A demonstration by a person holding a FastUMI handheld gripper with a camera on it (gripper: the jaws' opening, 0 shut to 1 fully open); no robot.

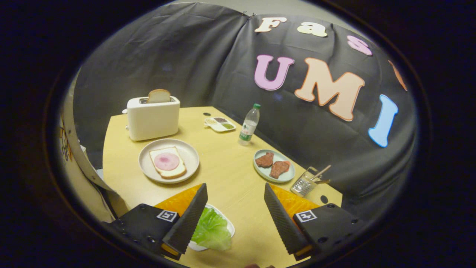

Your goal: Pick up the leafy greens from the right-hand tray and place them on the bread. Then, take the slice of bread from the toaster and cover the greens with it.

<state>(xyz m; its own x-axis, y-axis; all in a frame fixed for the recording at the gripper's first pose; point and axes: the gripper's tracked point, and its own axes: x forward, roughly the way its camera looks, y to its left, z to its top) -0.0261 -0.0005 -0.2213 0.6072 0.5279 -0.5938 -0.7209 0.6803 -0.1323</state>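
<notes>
Jaws of the gripper (pixel 235 191) gape wide, holding nothing (leafy greens (pixel 212 230) beside 1 finger).

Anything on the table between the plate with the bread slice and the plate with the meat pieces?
No. In the gripper view, bare tabletop separates the bread plate from the meat plate. The hand-held gripper hangs open nearer, the leafy greens beside one finger.

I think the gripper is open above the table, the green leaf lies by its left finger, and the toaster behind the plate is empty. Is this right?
Not quite: the toaster is not empty. In the gripper view a bread slice stands in its slot. The rest holds: gripper open, green leaf by the left finger, plate before the toaster.
</notes>
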